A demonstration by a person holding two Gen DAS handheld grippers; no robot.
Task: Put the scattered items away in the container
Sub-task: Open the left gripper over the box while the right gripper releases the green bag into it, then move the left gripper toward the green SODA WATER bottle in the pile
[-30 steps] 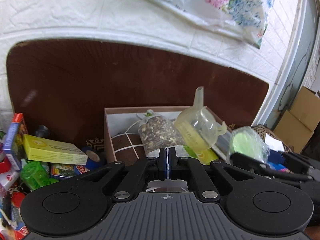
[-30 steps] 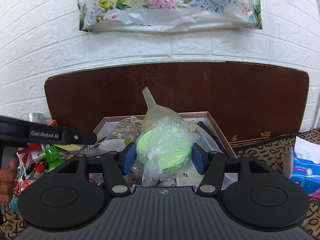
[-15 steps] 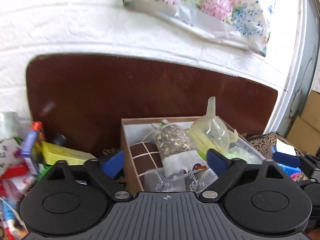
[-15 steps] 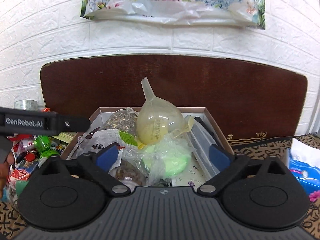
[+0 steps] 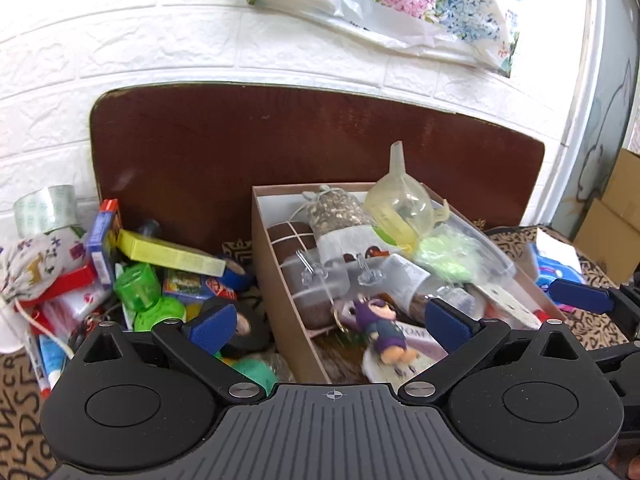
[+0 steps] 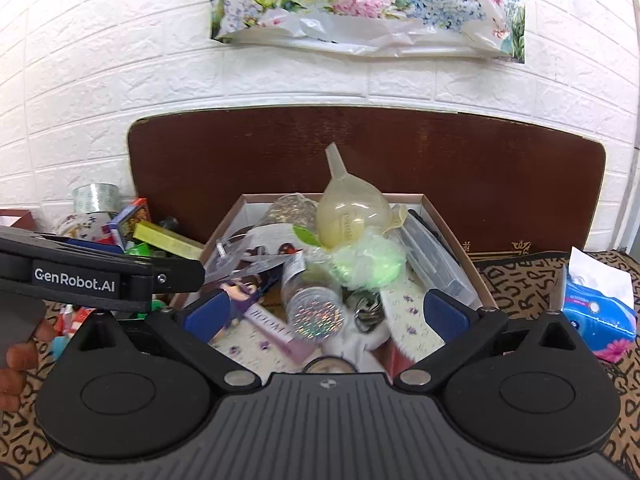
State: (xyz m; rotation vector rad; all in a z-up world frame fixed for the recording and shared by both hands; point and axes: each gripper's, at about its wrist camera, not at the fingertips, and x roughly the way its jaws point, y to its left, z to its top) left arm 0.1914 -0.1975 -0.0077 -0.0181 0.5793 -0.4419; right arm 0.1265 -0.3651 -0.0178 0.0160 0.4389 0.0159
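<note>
Leopard-print cloth (image 6: 516, 280); box (image 6: 444, 232) ahead of empty right gripper (image 6: 328, 314).

Between my right fingers: matt cardboard box (image 6: 448, 236), translucent glossy plastic funnel (image 6: 352, 216), crinkled clear plastic bag (image 6: 368, 260), holographic glitter jar lid (image 6: 318, 316). Beyond them, polished dark wood headboard (image 6: 480, 168).

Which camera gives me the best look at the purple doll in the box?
Left wrist: the purple doll lies whole and unobstructed in the box. Right wrist shows only a sliver of it, behind the claw finger.
</note>
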